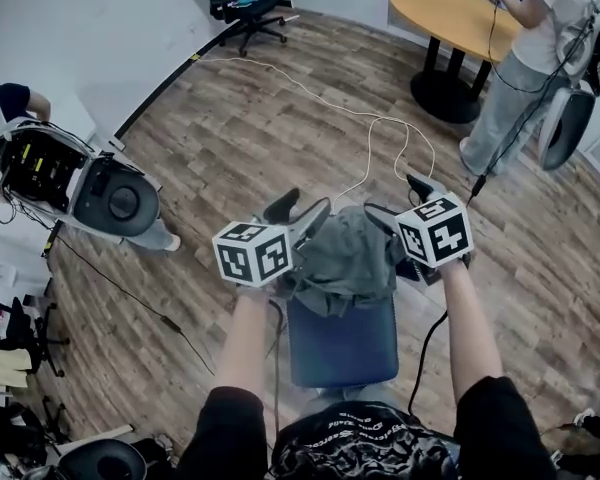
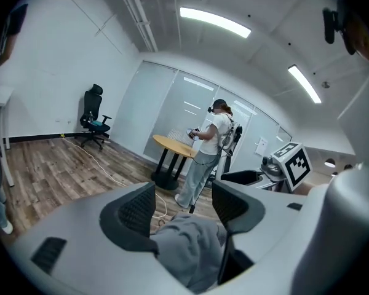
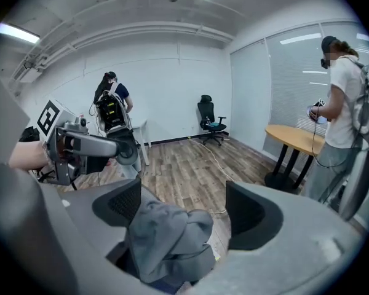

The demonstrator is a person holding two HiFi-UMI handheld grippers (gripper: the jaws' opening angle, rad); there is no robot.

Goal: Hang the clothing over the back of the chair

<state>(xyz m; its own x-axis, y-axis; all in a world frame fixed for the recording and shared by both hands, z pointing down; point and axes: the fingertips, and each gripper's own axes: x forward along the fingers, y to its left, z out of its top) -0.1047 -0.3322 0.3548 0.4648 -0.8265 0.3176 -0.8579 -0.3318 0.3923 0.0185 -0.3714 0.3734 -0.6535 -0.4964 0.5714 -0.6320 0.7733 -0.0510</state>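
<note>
The clothing (image 1: pixel 345 258) lies in a soft, crumpled grey heap on the far upper edge of the chair (image 1: pixel 340 353), bunched rather than spread flat. It looks like thick, matte knit fabric with deep folds. The chair below it is a smooth, blue, padded rectangle, nearer to the person.

The left gripper (image 1: pixel 300 211) sits just left of the heap and the right gripper (image 1: pixel 400 200) just right of it. Both have their jaws spread wide. Cloth lies low between the ribbed black pads, but neither pair is pressing on it.

I judge this to be the release step, with the garment already laid over the chair. The next move calls for drawing both grippers clear without snagging a fold.

Wood-plank floor (image 1: pixel 280 118) lies beyond, crossed by a thin white cable (image 1: pixel 320 93).
</note>
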